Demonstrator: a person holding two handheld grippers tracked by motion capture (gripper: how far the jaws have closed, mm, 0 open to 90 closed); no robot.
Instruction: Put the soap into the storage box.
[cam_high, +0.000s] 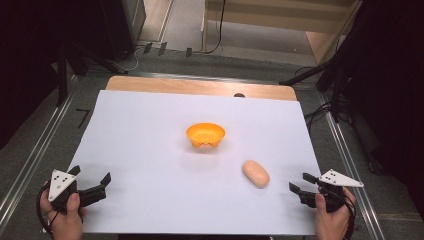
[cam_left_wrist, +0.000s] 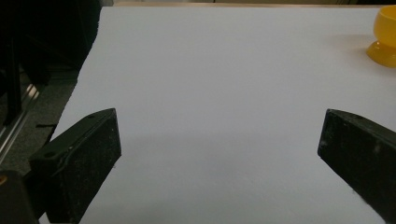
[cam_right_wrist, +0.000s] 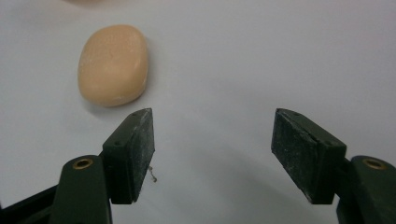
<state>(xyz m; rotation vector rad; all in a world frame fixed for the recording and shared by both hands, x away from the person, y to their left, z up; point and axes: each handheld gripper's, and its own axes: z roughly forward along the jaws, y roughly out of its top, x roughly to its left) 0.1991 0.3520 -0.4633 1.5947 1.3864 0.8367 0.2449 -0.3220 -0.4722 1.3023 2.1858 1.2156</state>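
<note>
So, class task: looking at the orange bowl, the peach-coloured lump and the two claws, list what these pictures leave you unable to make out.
- Orange bowl: the inside bottom is hidden by its near wall in the high view; the left gripper view's right edge cuts it off.
- Peach lump: its underside is hidden against the white sheet; what it is made of cannot be told.
- Dark spot at the sheet's far edge: too small to identify.
</note>
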